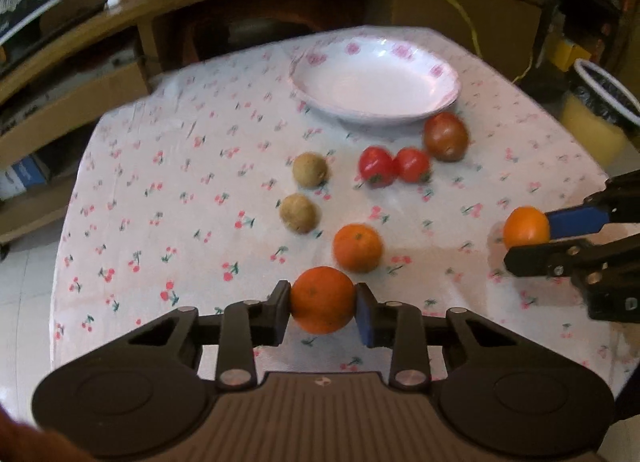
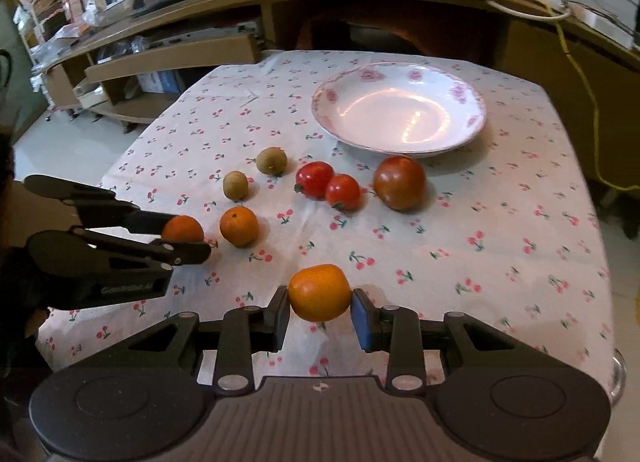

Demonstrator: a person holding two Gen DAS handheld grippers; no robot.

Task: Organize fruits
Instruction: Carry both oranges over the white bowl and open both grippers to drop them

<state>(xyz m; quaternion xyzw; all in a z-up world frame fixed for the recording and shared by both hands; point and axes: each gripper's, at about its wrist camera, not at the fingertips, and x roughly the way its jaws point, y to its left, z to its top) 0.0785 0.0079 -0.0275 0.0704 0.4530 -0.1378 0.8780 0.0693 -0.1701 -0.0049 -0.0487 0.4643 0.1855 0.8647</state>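
Two claws each pinch one orange: left claw (image 1: 323, 302), right claw (image 2: 320, 300). Near the plate (image 2: 472, 129) lie one orange (image 2: 239, 226), two kiwis (image 2: 272, 160), three tomatoes (image 2: 399, 182).

warm, dim indoor light here, and the left wrist view is smeared with motion blur, softest toward twelve o'clock. the right wrist view is sharper, with glare pooling in the plate (image 2: 400, 113). fisheye bends the edges, corners going black; soft shadows sit under the fruit.

Glossy plate (image 2: 400, 141) (printed cloth (image 2: 480, 262) beneath)
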